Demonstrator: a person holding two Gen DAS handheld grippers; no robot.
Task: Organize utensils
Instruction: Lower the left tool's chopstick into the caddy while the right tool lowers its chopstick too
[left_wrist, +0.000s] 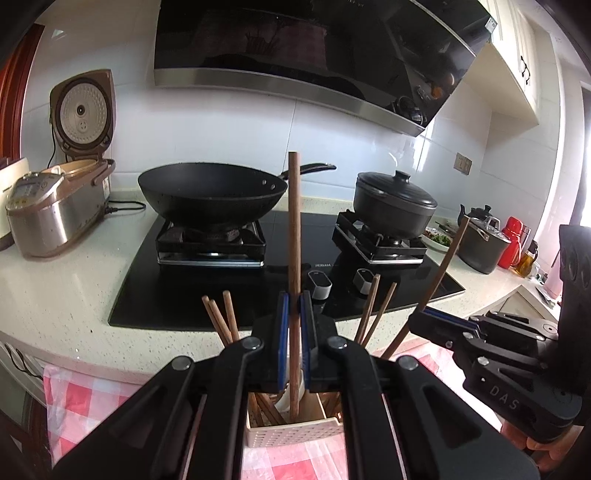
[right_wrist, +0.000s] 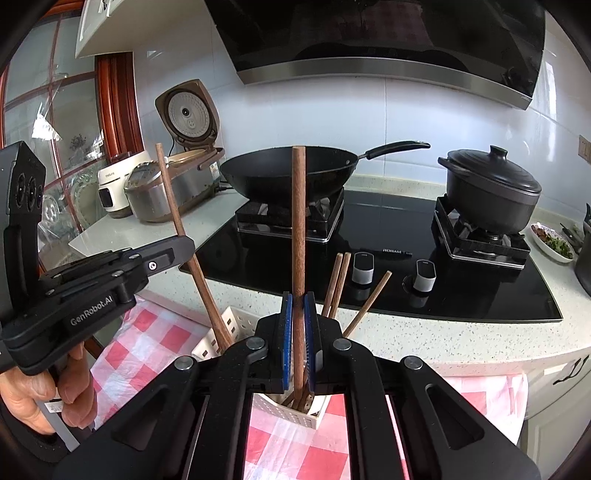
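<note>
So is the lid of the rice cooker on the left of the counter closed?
No, the rice cooker has its lid swung upright, showing the pale inner plate above the open pot.

Chopstick (left_wrist: 294, 229) (upright) in left gripper (left_wrist: 294, 314)

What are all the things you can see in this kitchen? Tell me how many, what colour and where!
held chopsticks: two, brown wood, one upright in each claw, lower ends in the holder
loose chopsticks: several, brown, leaning in the holder
utensil holder: one, cream, on the checked cloth
checked cloth: one, pink and white, on the counter edge
wok: one, black, left burner
lidded pot: one, black, right burner
stove knobs: two, grey, front of the black hob
rice cooker: one, silver and brown, lid open, left counter
range hood: one, black, above the hob
left claw: one, black with blue pads, shut on a chopstick
right claw: one, black with blue pads, shut on a chopstick
</note>
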